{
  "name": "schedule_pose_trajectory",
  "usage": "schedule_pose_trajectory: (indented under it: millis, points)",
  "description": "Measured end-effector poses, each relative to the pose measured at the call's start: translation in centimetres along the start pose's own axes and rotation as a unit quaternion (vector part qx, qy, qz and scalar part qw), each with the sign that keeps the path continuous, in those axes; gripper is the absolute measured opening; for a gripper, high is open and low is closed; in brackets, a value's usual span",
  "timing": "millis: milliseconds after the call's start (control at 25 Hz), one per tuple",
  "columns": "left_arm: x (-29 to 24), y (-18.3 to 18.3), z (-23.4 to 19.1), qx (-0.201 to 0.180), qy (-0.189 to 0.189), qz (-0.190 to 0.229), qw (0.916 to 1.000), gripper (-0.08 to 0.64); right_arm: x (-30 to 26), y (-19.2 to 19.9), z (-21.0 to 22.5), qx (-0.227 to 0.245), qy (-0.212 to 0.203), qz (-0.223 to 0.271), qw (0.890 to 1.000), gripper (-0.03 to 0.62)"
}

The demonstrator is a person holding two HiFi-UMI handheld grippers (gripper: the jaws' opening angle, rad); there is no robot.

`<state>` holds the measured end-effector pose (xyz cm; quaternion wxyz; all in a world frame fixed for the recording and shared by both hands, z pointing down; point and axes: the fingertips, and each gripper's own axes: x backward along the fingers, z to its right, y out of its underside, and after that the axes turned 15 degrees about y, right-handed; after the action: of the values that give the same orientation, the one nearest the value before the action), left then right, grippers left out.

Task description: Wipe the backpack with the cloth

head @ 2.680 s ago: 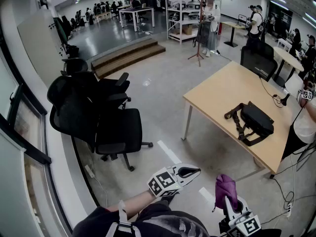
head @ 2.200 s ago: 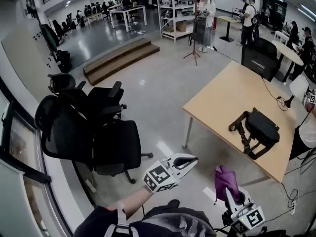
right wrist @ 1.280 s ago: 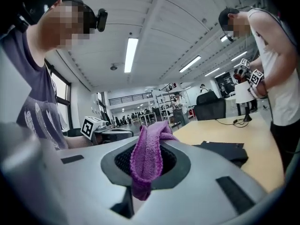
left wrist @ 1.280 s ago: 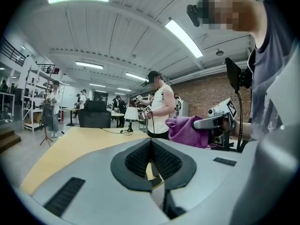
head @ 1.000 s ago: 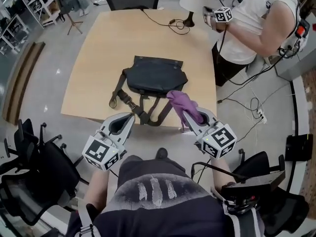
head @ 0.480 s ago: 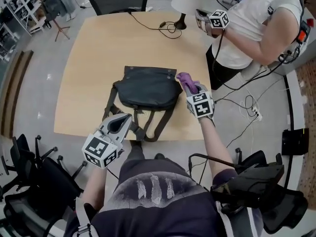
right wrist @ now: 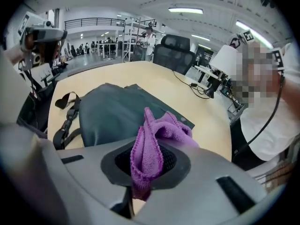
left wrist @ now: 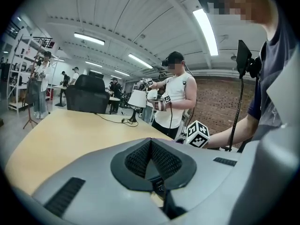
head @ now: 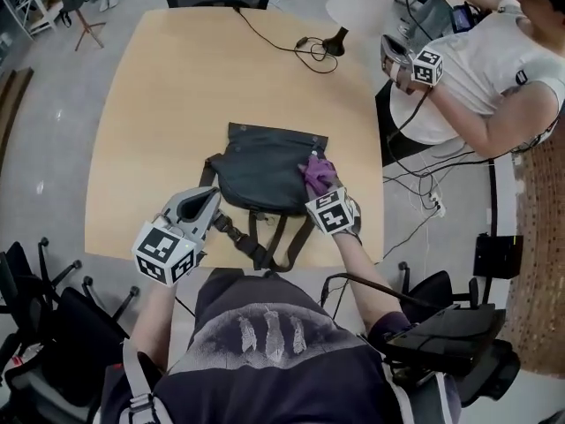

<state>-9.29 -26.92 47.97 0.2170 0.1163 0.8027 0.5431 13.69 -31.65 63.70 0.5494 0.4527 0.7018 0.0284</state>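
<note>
Purple fleecy cloth (head: 316, 173) in right claw (head: 322, 188), over dark limp backpack (head: 260, 170)

The right gripper (head: 323, 193) now carries the cloth (head: 316, 173), pinched in its jaws, over the backpack (head: 260, 170), no longer beside it.

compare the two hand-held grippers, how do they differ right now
The right hand-held gripper is shut on the purple cloth; the left hand-held gripper is shut on nothing. The right one holds the cloth over the backpack's right side; the left one sits off its left corner, near the straps. Both are grey with a marker cube.
</note>
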Motion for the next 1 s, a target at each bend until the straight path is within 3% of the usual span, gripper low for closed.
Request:
schedule_pose_trajectory:
  millis: [80,360,560,720,840,1000]
  points:
    - [-0.2,-0.1,-1.5,0.003,0.010,0.003,0.9999,0.006,0.3,-1.2,-1.7,-0.004,-0.018,-0.002,1.000,0.032]
    - [-0.3,0.0,-4.4,0.021,0.031,0.013,0.9992,0.006,0.6,-5.6,-9.9,0.059,-0.093,-0.001,0.994,0.032]
    - [1.4,0.7,-6.7,0.035,0.011,0.019,0.9991,0.006,0.7,-8.9,-15.2,0.068,-0.166,0.015,0.984,0.032]
    - [3.1,1.2,-8.1,0.046,-0.015,0.024,0.9985,0.006,1.4,-10.8,-18.7,0.046,-0.223,0.018,0.974,0.032]
    - [4.2,1.3,-9.0,0.050,-0.032,0.029,0.9978,0.006,2.4,-13.2,-20.8,0.007,-0.288,0.037,0.957,0.032]
    - [5.6,1.4,-10.1,0.053,-0.050,0.033,0.9968,0.006,3.9,-18.2,-20.9,-0.124,-0.373,0.071,0.917,0.032]
